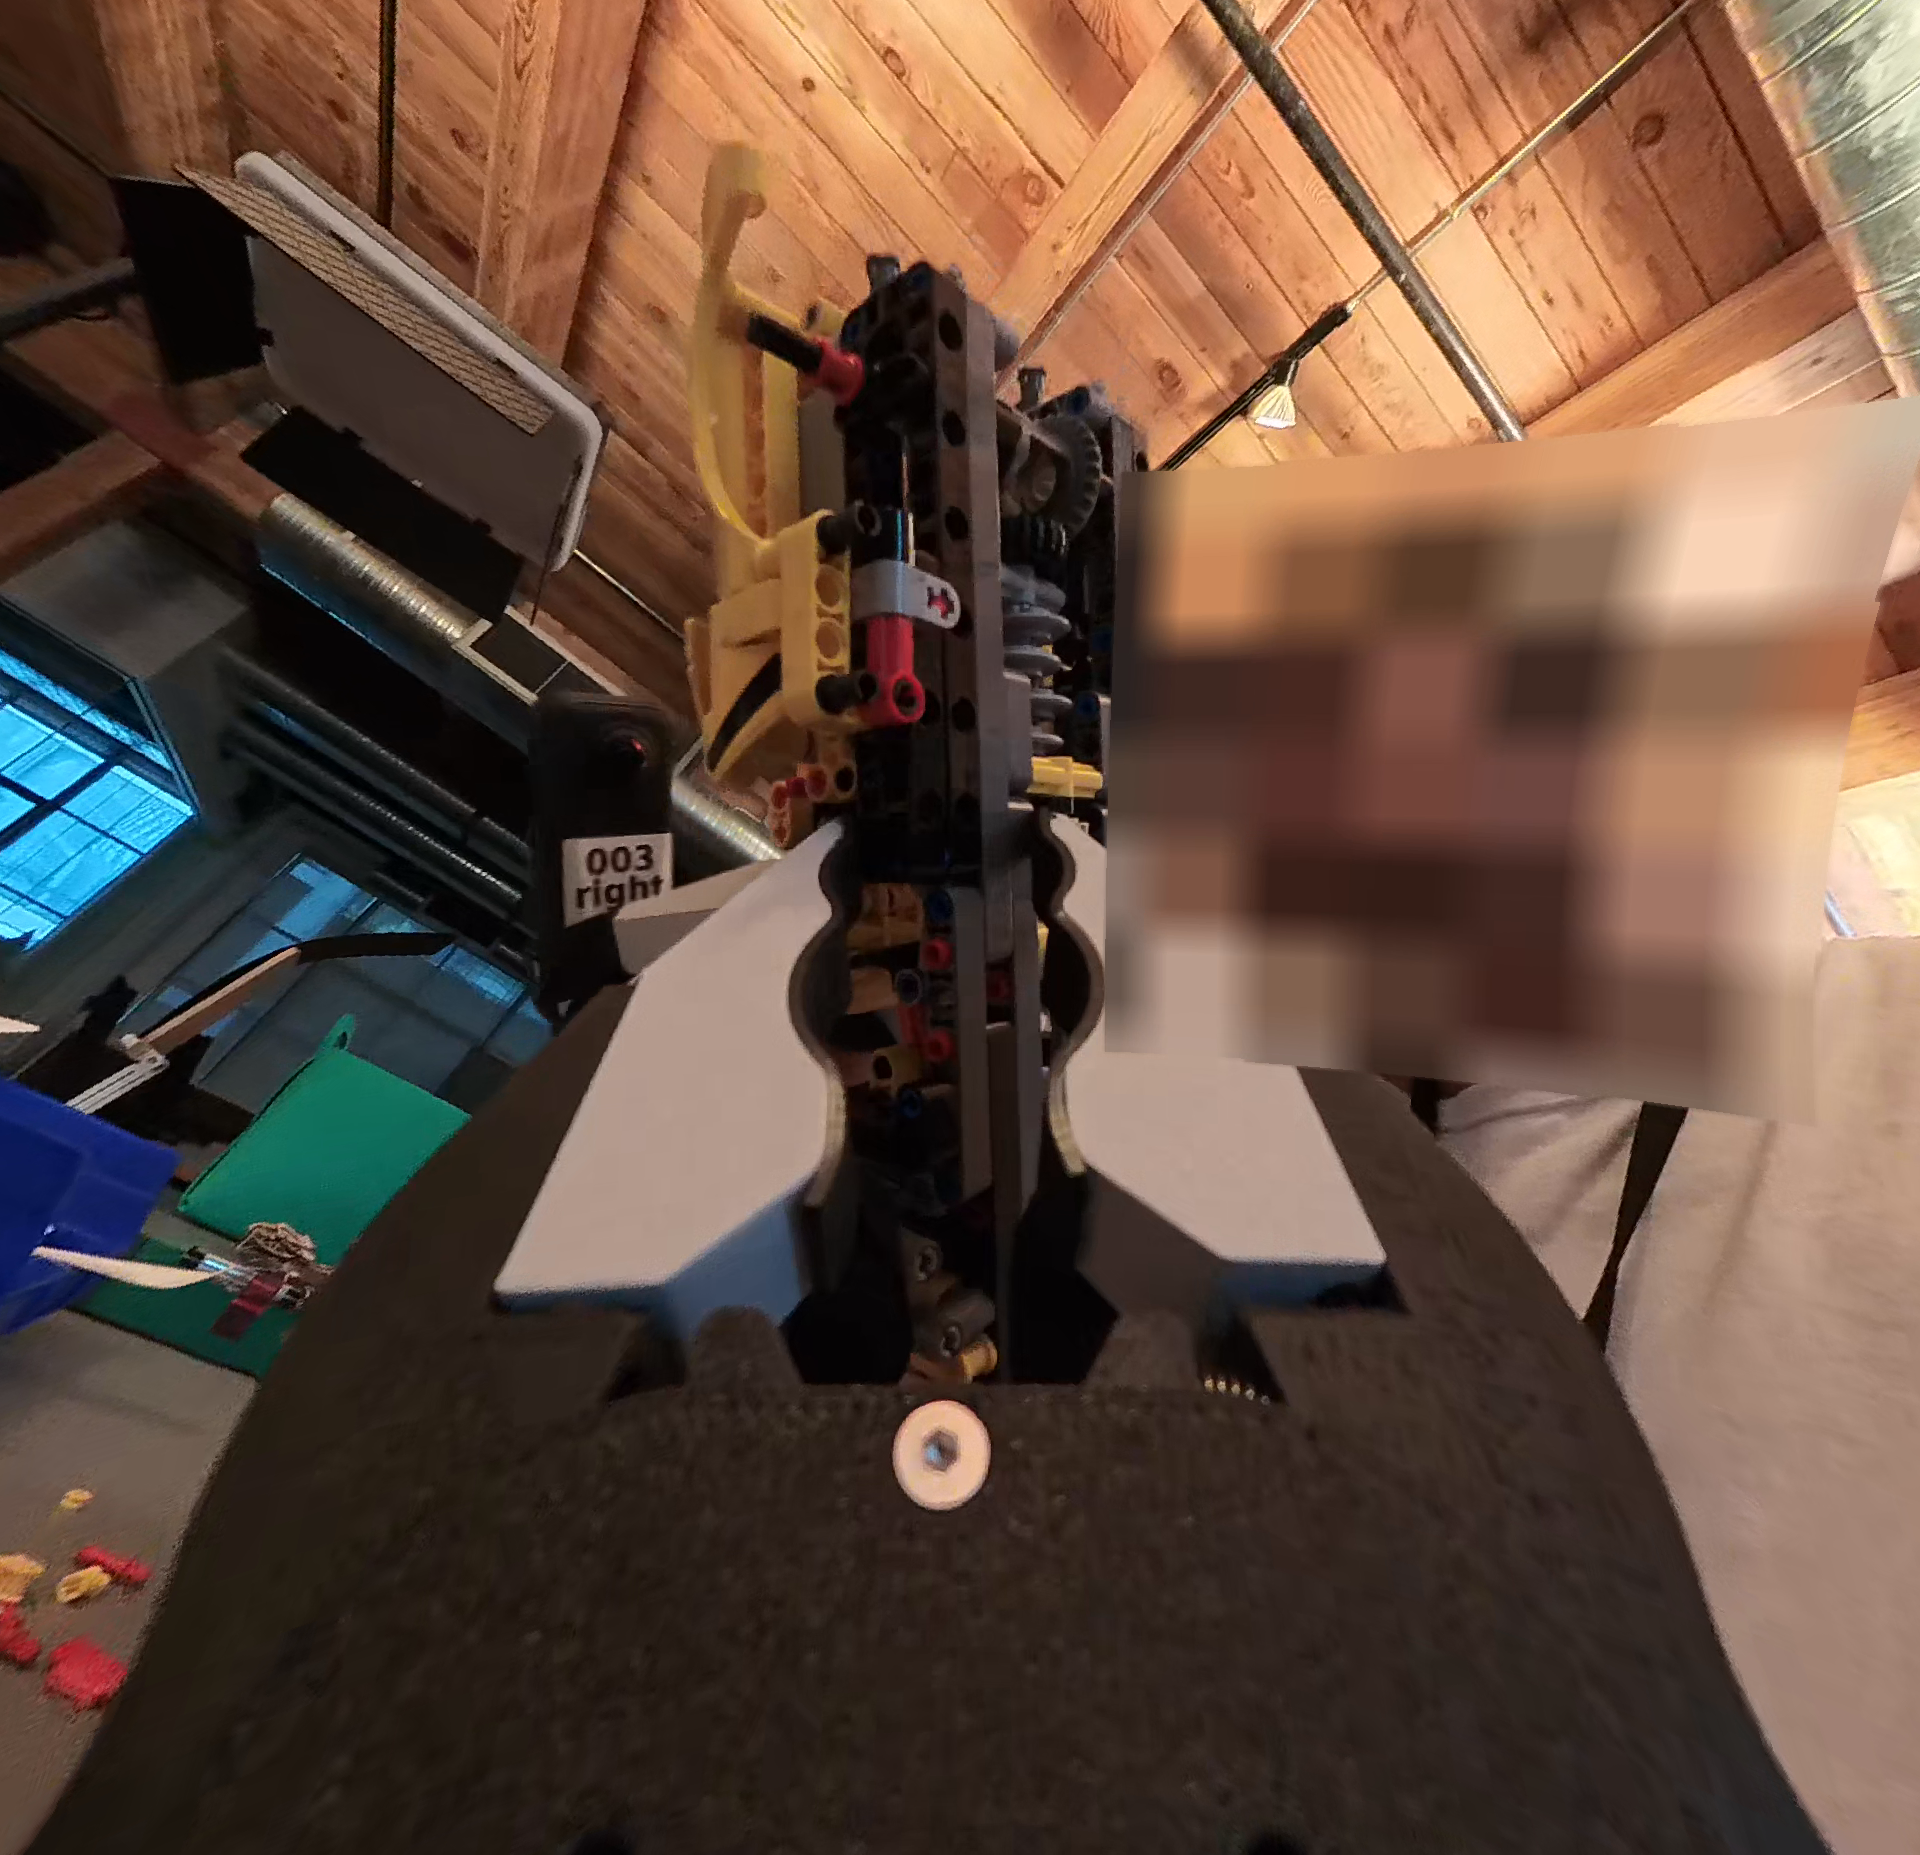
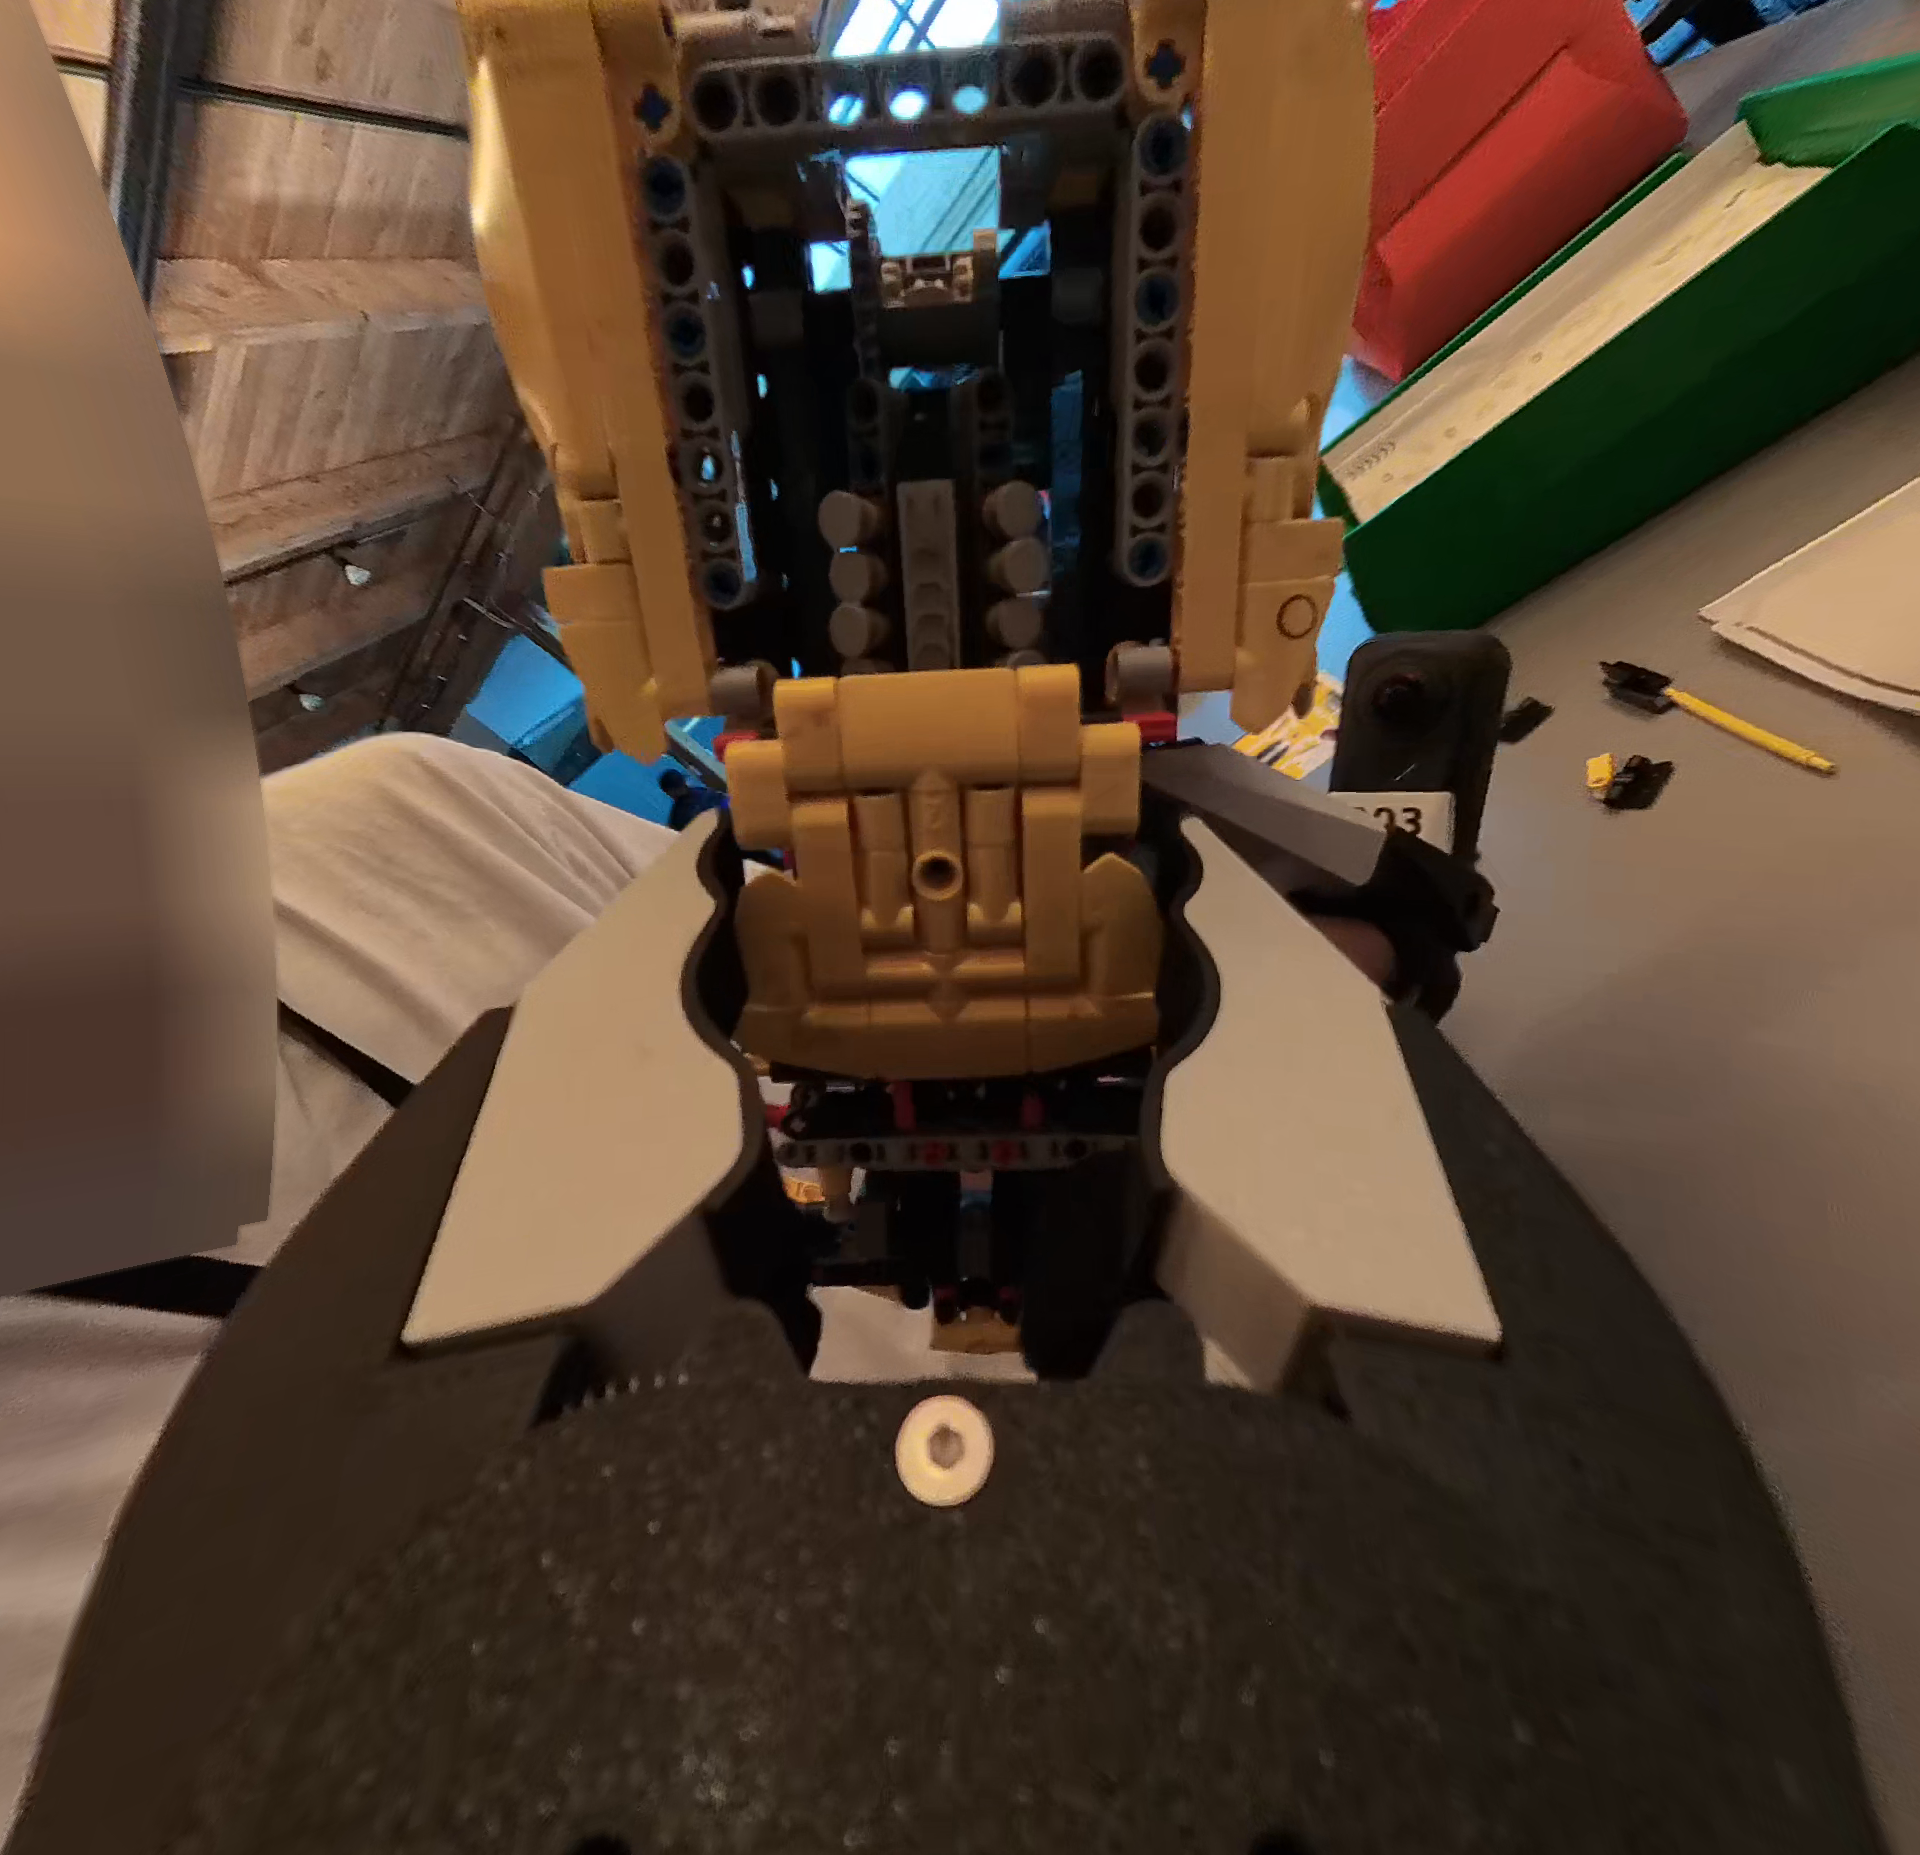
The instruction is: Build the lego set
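The left tongs [image 1: 935,974] are clamped on the thin edge of a lego model [image 1: 914,579] of black and grey beams, yellow panels and red pins, held off the surface. Its long axis runs up, away from both grippers. The right tongs [image 2: 951,932] clamp its yellow end across the width.

left tongs [image 1: 935,974]: tilted up toward the ceiling, your fingers [image 1: 686,1057] closed in tight, edge-on on the lego model [image 1: 914,579] | right tongs [image 2: 951,932]: your fingers [image 2: 582,1109] set wider, clamped on the model's yellow end | both raised off the worktop
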